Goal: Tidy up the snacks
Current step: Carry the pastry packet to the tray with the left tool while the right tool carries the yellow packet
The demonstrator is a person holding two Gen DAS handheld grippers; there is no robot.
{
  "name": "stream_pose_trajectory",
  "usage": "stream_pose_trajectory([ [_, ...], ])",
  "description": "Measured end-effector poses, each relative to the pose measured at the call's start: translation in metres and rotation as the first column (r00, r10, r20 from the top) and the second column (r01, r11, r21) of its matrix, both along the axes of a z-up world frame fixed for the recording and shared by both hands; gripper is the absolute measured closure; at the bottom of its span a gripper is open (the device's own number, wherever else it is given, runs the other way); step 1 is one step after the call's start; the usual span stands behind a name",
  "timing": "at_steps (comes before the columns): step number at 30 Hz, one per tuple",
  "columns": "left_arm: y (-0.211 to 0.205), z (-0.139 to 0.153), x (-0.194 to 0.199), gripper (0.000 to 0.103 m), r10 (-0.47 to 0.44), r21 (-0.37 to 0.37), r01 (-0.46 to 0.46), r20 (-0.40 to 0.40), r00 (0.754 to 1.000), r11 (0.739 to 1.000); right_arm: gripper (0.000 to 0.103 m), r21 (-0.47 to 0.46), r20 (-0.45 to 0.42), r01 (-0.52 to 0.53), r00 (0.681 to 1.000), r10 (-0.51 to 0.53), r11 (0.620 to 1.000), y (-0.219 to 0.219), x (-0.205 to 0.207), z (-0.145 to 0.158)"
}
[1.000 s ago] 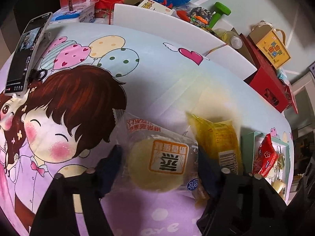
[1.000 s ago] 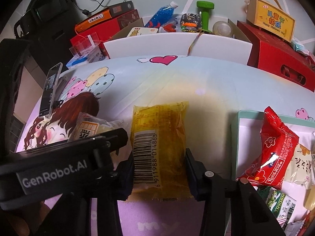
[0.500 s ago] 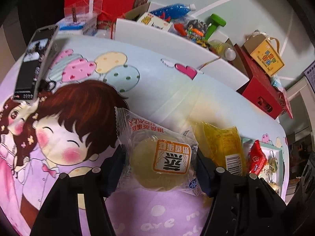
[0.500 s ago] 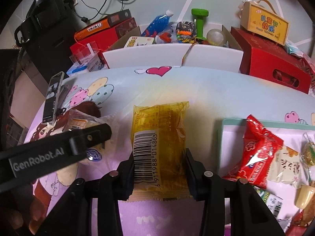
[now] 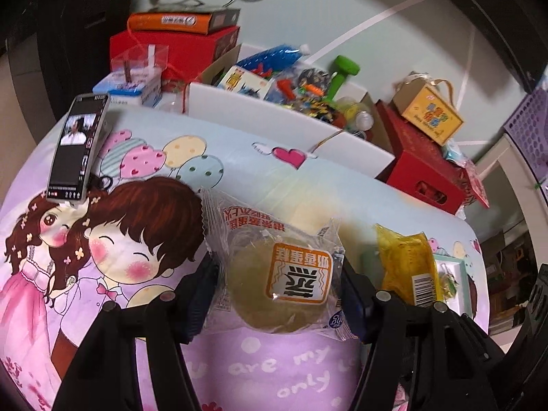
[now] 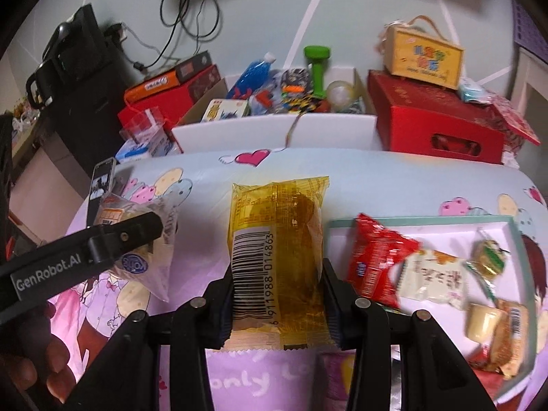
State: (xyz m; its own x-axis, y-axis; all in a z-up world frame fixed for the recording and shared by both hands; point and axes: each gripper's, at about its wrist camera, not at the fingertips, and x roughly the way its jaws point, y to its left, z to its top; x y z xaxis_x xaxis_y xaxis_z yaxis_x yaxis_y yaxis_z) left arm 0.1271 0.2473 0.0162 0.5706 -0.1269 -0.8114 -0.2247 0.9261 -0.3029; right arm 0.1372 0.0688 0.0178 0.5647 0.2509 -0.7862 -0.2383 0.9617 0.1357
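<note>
A clear packet with a round pale cake and an orange label [image 5: 279, 284] hangs above the cartoon tablecloth, and my left gripper [image 5: 279, 296] is shut on it. That cake packet [image 6: 137, 239] and the left gripper's black arm show at the left of the right wrist view. My right gripper [image 6: 275, 294] is shut on a yellow snack packet with a barcode [image 6: 277, 250], also raised off the table. The same yellow packet [image 5: 407, 263] appears at the right of the left wrist view. A white tray with a teal rim [image 6: 428, 221] holds a red packet [image 6: 375, 257] and several small snacks.
A phone [image 5: 77, 147] stands propped at the table's far left. Behind the table are a white box [image 6: 274, 130] of toys and bottles, red boxes [image 6: 435, 120] and a yellow gift box [image 6: 423, 58]. A person's fingers [image 6: 34, 366] show at lower left.
Both grippers have risen with their packets, lifting them off the tablecloth. The tray has come further into the right wrist view.
</note>
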Motion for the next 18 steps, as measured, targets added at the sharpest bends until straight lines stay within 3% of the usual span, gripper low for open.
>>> stream_pose_trajectory([
  [10, -0.049, 0.027, -0.001, 0.036, -0.115, 0.043, 0.113, 0.062, 0.991, 0.993, 0.057, -0.015, 0.031, 0.117, 0.993, -0.117, 0.993, -0.061, -0.011, 0.020],
  [18, -0.121, 0.027, 0.003, 0.036, -0.288, 0.054, 0.285, 0.070, 0.955, 0.957, 0.057, -0.015, 0.028, 0.303, 0.953, -0.302, 0.953, -0.139, -0.011, 0.025],
])
